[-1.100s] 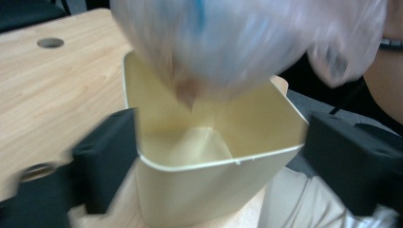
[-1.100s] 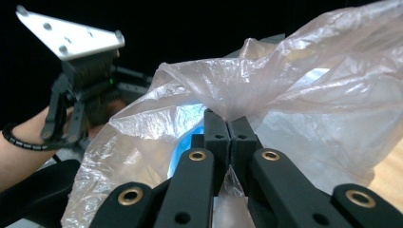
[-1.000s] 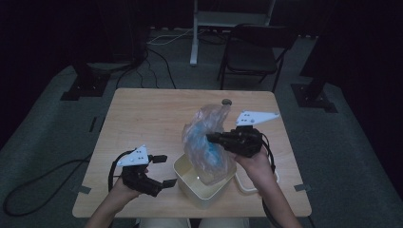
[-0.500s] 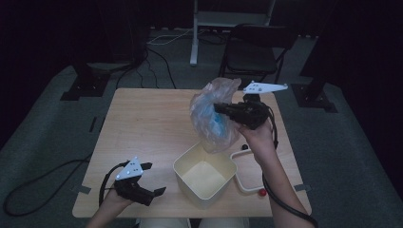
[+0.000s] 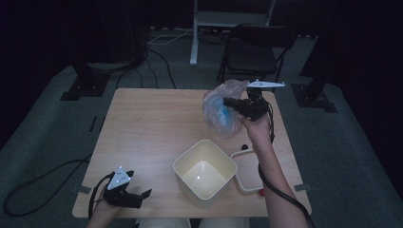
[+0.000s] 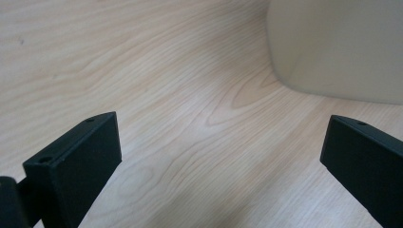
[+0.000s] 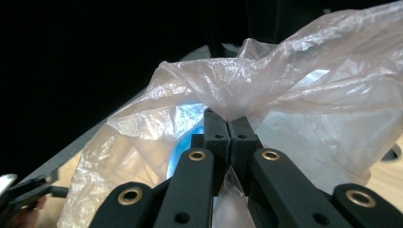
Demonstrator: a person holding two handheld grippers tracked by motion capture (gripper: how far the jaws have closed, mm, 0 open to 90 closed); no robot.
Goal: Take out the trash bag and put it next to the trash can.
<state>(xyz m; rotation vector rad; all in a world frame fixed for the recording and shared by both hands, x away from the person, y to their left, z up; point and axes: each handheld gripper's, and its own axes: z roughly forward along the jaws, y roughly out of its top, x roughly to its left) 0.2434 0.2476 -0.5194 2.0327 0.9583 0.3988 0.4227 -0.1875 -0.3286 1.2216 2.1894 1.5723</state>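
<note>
Dark room, pale wooden counter (image 5: 152, 128) under dim light. Crumpled clear plastic bag with something blue inside (image 5: 221, 111), lifted off the counter near its far right edge, hanging from the right gripper (image 5: 231, 102); fingers (image 7: 216, 133) pressed together on a gathered fold of film. Nearer, toward the front edge, square cream plastic bin (image 5: 205, 172), empty inside, well apart from the bag, with a white lid-like frame (image 5: 248, 170) just beside it. At the front left corner, left gripper (image 5: 142, 194) low over bare wood, fingers (image 6: 76, 161) wide apart, nothing between them. Best handling, judging by the thin pinch: keep the grip firm, move the bag slowly, avoid jerks that could slip or tear the film, set down gently before releasing.
</note>
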